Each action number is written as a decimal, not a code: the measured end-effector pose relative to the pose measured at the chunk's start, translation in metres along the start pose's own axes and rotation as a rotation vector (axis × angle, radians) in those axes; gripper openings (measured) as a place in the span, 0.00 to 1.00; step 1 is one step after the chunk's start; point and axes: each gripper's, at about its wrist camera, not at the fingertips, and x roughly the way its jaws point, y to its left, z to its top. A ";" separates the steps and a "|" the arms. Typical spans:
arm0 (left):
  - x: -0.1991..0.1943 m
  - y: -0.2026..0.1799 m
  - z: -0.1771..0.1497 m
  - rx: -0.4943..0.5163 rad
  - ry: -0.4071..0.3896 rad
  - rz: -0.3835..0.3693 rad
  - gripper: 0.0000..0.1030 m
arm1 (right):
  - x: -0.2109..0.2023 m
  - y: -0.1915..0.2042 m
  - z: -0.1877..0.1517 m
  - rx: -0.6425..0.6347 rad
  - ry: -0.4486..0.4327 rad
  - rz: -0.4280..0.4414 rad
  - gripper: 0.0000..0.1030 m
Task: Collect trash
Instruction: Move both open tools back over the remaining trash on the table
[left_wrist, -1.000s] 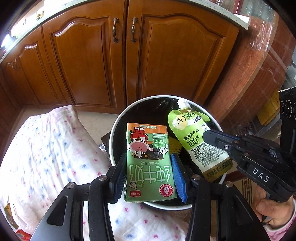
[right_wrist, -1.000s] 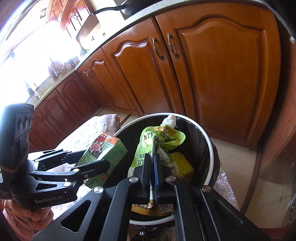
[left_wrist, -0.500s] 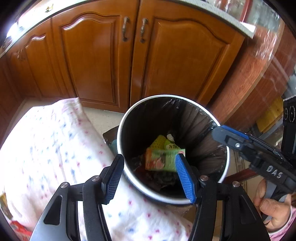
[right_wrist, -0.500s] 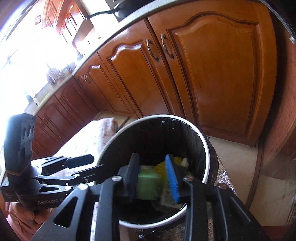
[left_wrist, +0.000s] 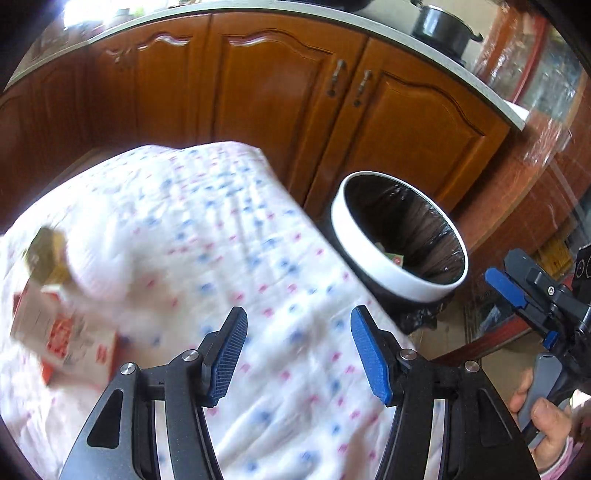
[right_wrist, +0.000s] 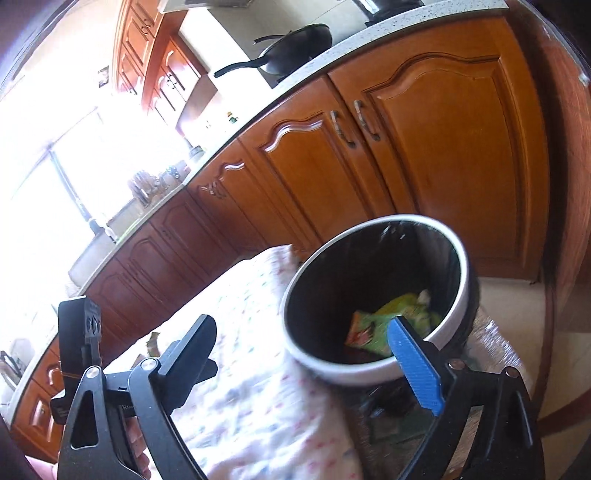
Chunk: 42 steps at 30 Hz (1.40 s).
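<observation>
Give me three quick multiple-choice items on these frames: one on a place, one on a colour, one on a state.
1. Where is the green carton?
A. inside the bin
B. on the cloth
C. between the left gripper's fingers

2. What colour is the bin's rim?
A. red
B. white
C. blue

3. What is between the left gripper's fingers?
A. a pouch
B. a carton
C. nothing

Answers:
1 A: the right wrist view shows it lying at the bottom of the bin, beside the green pouch.
2 B: a white ring tops the black liner.
3 C: only the spotted cloth shows through the gap.
</observation>
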 end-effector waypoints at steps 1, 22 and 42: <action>-0.007 0.006 -0.007 -0.015 -0.003 0.000 0.56 | 0.000 0.004 -0.005 0.002 -0.001 0.009 0.93; -0.138 0.127 -0.097 -0.275 -0.075 0.128 0.56 | 0.035 0.102 -0.096 -0.102 0.177 0.163 0.93; -0.146 0.180 -0.073 -0.334 -0.128 0.162 0.55 | 0.068 0.151 -0.088 -0.172 0.219 0.199 0.93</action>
